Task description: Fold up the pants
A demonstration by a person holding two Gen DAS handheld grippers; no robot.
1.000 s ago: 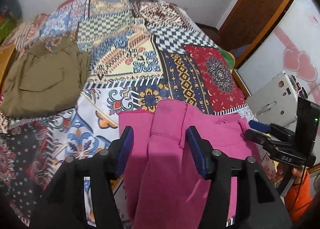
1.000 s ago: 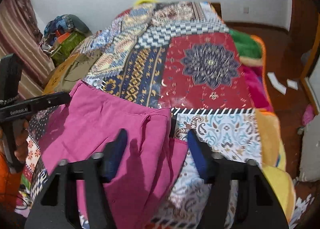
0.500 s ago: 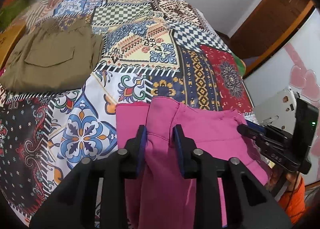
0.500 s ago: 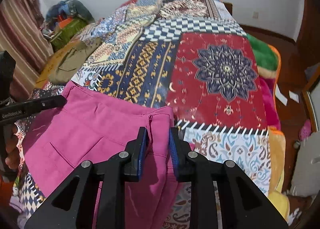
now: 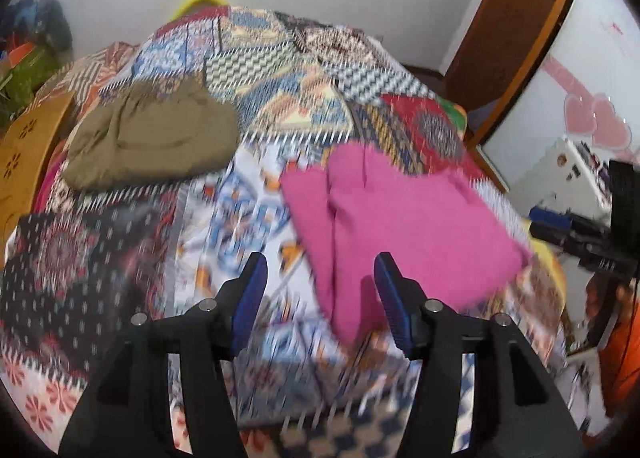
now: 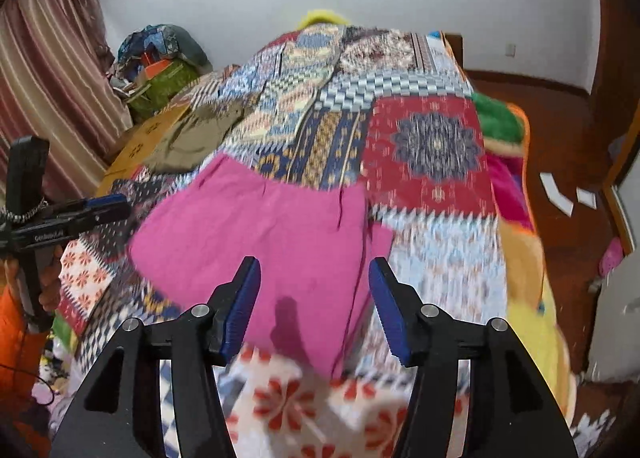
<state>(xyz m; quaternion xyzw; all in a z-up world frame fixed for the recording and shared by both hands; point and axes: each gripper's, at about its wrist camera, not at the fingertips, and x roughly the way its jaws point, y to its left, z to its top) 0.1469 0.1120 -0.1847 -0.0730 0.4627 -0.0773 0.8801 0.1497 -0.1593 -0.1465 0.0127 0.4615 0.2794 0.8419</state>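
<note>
The pink pants (image 5: pixel 404 218) lie folded flat on the patterned quilt (image 5: pixel 256 194); they also show in the right wrist view (image 6: pixel 264 242). My left gripper (image 5: pixel 320 290) is open and empty, raised above the quilt just short of the pants' near left edge. My right gripper (image 6: pixel 314 298) is open and empty, raised above the pants' near right part. Each gripper shows side-on in the other's view: the right one (image 5: pixel 560 226) and the left one (image 6: pixel 80 214). Both views are motion-blurred.
Folded olive-green pants (image 5: pixel 152 138) lie on the quilt at the far left, also visible in the right wrist view (image 6: pixel 196 134). A pile of bags (image 6: pixel 160 66) stands by the curtain. A green and orange blanket (image 6: pixel 504 126) hangs at the bed's right edge.
Both grippers were shut on the pink pants half a second ago; now both have opened, let go and pulled back and up. The pants lie flat on the quilt.
</note>
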